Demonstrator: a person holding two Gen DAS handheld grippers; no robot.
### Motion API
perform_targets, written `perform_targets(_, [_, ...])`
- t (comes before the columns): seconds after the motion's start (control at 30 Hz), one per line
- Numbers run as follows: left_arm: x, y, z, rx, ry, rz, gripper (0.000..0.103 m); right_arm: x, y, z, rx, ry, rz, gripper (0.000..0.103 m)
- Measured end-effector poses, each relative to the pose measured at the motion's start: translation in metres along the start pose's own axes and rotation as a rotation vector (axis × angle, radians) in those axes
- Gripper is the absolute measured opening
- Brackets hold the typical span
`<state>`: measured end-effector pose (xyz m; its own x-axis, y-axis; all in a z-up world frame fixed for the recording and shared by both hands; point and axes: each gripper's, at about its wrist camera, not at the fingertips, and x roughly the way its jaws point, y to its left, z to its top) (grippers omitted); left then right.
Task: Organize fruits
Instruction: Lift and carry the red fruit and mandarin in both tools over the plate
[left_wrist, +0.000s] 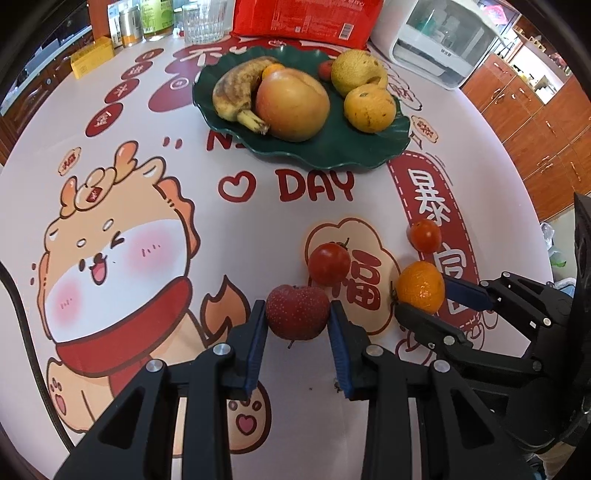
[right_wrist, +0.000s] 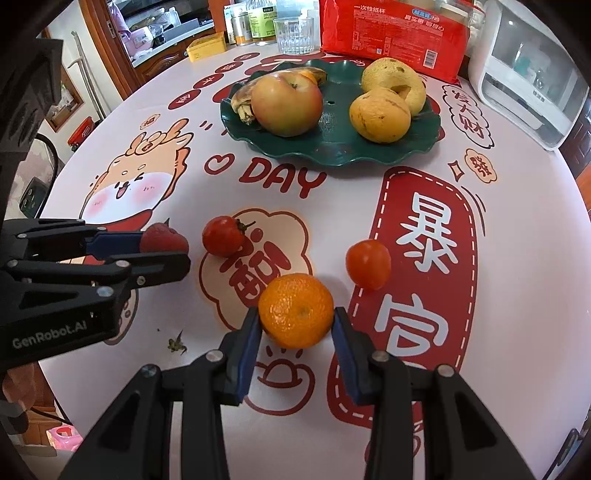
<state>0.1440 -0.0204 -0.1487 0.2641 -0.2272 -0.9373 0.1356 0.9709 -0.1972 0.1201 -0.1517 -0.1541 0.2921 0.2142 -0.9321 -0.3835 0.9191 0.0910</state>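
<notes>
Across the cartoon-printed desk (left_wrist: 229, 229), my left tongs (left_wrist: 297, 314) clamped a small red fruit (left_wrist: 297, 312) and my right tongs (right_wrist: 297, 321) gripped the mandarin (right_wrist: 295, 310) near the front edge, the green plate (left_wrist: 384, 147) lying straight ahead toward the far edge.

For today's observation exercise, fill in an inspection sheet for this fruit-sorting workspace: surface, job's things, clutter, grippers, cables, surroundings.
Surface: table with a cartoon-print cover.
Job's things: green plate holding banana, apple and yellow fruits; two tomatoes, and, loose on the table.
Clutter: glass, red packet, yellow box, cans; a small stem scrap.
Grippers: left gripper shut on the red fruit; right gripper shut on the mandarin.
Cables: dark cable at the table edge.
Surroundings: white appliance, wooden cabinets.
</notes>
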Motion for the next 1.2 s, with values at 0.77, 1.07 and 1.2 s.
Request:
perform_targets(0.77, [-0.12,0.011,0.032,0.081,-0.242,-0.011,0.031,-0.111,0.012,0.041,0.051,-0.24,-0.022,0.038])
perform_targets(1.07, [-0.177,0.008,0.091,0.114,-0.369,-0.005,0.031,-0.181,-0.003,0.11,0.034,-0.392,-0.075,0.038])
perform_targets(1.2, [-0.196,0.006,0.124,0.126,-0.421,0.017,0.031,-0.202,-0.012,0.146,0.034,-0.445,-0.103,0.038])
